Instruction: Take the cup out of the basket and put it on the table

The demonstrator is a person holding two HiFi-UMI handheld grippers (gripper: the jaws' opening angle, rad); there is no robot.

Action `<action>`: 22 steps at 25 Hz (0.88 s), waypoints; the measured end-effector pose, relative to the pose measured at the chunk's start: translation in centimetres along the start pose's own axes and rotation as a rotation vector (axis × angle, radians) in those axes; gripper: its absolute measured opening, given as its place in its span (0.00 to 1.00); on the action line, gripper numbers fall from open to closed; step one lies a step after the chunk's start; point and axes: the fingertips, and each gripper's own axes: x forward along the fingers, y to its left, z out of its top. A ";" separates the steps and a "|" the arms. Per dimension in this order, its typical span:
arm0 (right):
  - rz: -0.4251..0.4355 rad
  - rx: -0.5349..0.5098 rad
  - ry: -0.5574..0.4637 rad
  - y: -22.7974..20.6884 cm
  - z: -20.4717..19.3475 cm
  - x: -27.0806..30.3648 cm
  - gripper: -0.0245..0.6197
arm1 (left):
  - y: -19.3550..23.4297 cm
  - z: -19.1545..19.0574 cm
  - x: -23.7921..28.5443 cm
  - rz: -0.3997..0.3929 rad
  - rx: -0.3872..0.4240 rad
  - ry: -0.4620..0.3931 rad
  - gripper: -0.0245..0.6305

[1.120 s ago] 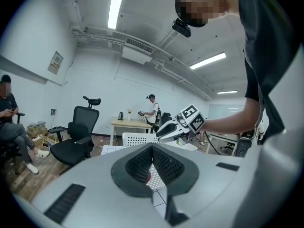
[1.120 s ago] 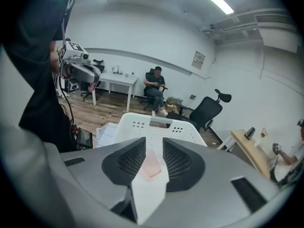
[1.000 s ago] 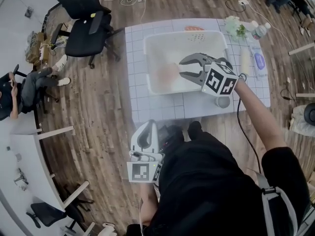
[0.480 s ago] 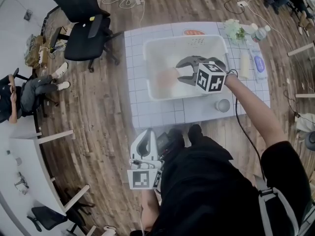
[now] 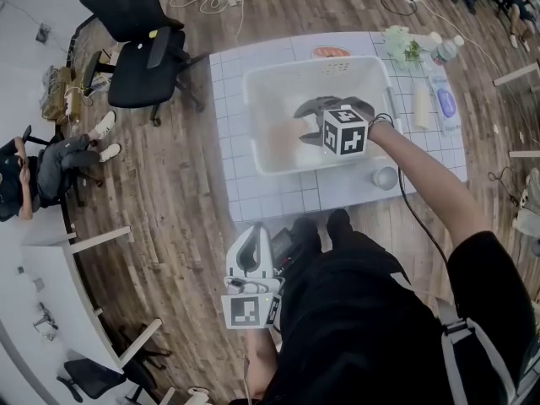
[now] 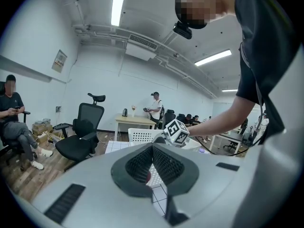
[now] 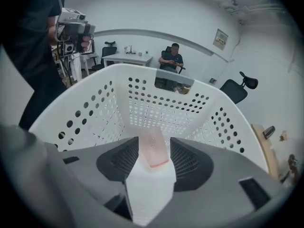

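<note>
A pale pink translucent cup point(image 5: 283, 137) lies on its side on the floor of the white perforated basket point(image 5: 253, 78) on the tiled table point(image 5: 229, 66). My right gripper point(image 5: 300, 126) is down inside the basket with its jaws opening, its tips just right of the cup. In the right gripper view the cup point(image 7: 153, 148) shows between the jaws of the right gripper point(image 7: 153, 144), with gaps to both pads, and the basket wall point(image 7: 95, 113) rises behind it. My left gripper point(image 5: 256, 229) hangs low by the person's body, off the table, shut and empty. In its own view the left gripper point(image 6: 152, 148) faces the table.
A small grey cup point(image 5: 385, 177) stands on the table near its front right corner. Bottles and a tube point(image 5: 445, 104) lie along the right edge, with an orange item point(image 5: 332, 51) behind the basket. Black office chairs point(image 5: 139, 49) stand to the left on the wooden floor.
My right gripper has moved left and deeper into the basket toward the pink cup, and its jaws have spread wider. The left gripper has stayed low by the body.
</note>
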 end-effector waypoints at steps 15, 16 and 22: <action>0.051 -0.079 0.091 0.9 -1.8 5.4 0.44 | 0.7 -0.4 -0.4 0.029 -0.009 0.025 0.05; 0.053 -0.080 0.094 0.9 -1.9 5.6 0.44 | 0.8 -0.4 -0.4 0.031 -0.008 0.024 0.05; 0.056 -0.117 0.131 0.8 -2.8 7.1 0.46 | 1.0 -0.5 -0.3 0.040 -0.012 0.037 0.05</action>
